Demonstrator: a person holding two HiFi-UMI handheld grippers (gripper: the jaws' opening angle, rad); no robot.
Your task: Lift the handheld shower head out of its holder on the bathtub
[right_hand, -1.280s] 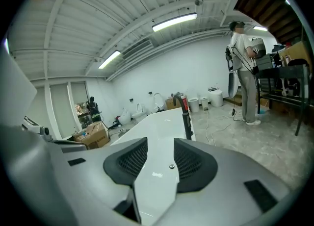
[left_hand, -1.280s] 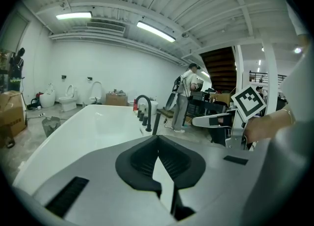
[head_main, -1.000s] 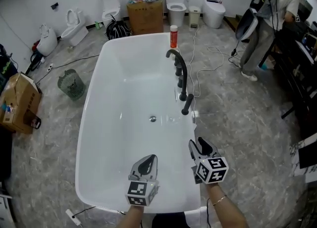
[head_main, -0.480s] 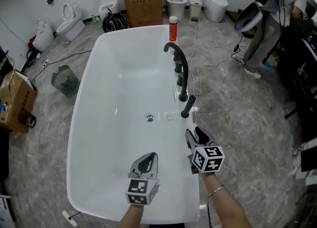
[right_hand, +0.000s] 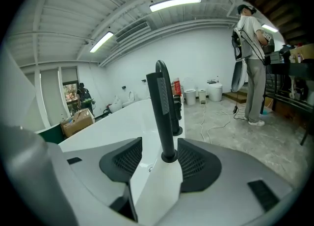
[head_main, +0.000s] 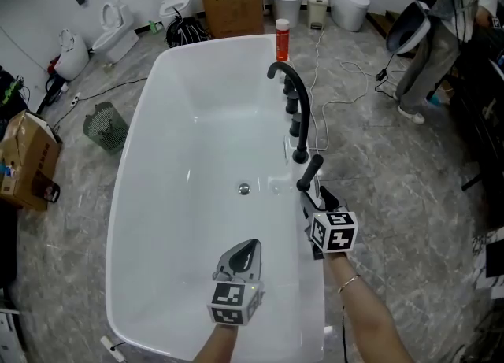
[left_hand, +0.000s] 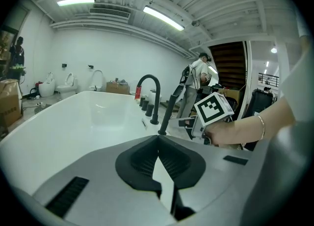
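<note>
The black handheld shower head [head_main: 309, 171] stands upright in its holder on the right rim of the white bathtub [head_main: 134, 196], just in front of the black arched faucet [head_main: 293, 90]. My right gripper [head_main: 316, 198] has reached it. In the right gripper view the shower head [right_hand: 164, 107] rises between the two pads [right_hand: 126, 159] with a gap on each side, and the jaws of my right gripper [right_hand: 160, 144] are opening. My left gripper [head_main: 246, 248] hovers over the tub's near end; its jaws [left_hand: 158, 139] are shut with nothing in them. From there the shower head [left_hand: 169, 108] shows ahead and to the right.
A red bottle [head_main: 282, 38] stands on the tub's far rim. White cables [head_main: 339, 94] trail over the floor to the right of the tub. A person [head_main: 441, 31] stands at the far right. A wire bin [head_main: 106, 127] and cardboard boxes [head_main: 27, 161] sit to the left.
Both grippers have moved forward and down along the tub. The right one has come up to the shower head, which now stands between its jaws.
</note>
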